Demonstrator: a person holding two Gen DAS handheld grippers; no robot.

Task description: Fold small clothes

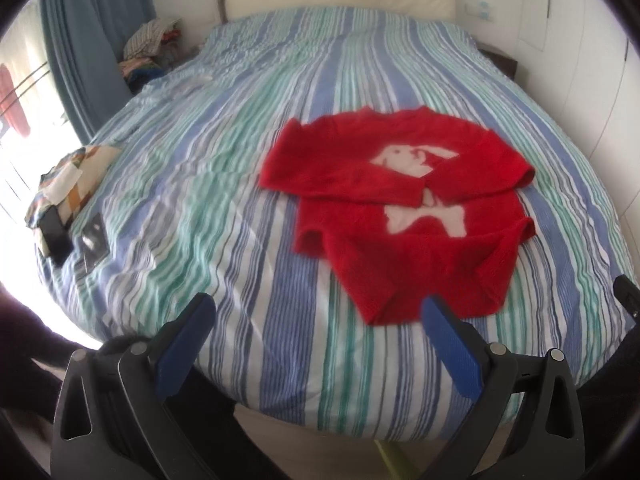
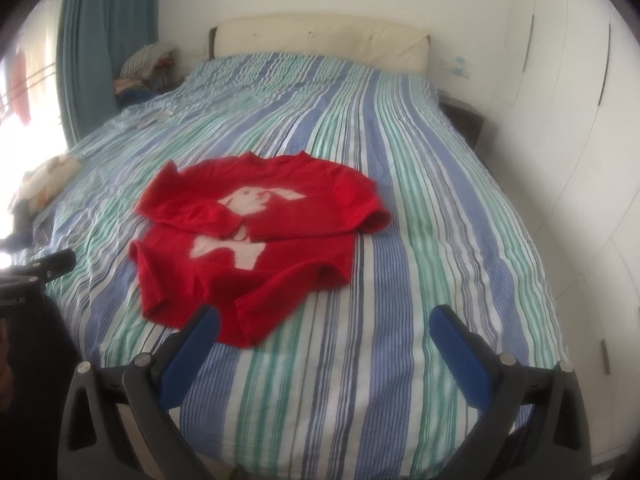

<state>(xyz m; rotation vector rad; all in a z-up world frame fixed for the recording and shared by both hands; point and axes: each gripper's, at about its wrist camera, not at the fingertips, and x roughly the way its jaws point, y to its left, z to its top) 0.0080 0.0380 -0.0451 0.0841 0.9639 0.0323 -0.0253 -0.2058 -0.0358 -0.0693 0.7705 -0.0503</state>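
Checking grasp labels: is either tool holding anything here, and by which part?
Nothing is held. The left tool and right tool are both open and empty above the bed; the red sweater lies ungripped.

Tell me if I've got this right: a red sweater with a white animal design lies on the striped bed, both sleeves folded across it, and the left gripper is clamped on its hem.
Not quite. The left gripper is open, holding nothing, as the left wrist view shows. The red sweater on the striped bed is as described.

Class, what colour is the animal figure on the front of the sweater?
White, on the red sweater; the figure shows best in the right wrist view.
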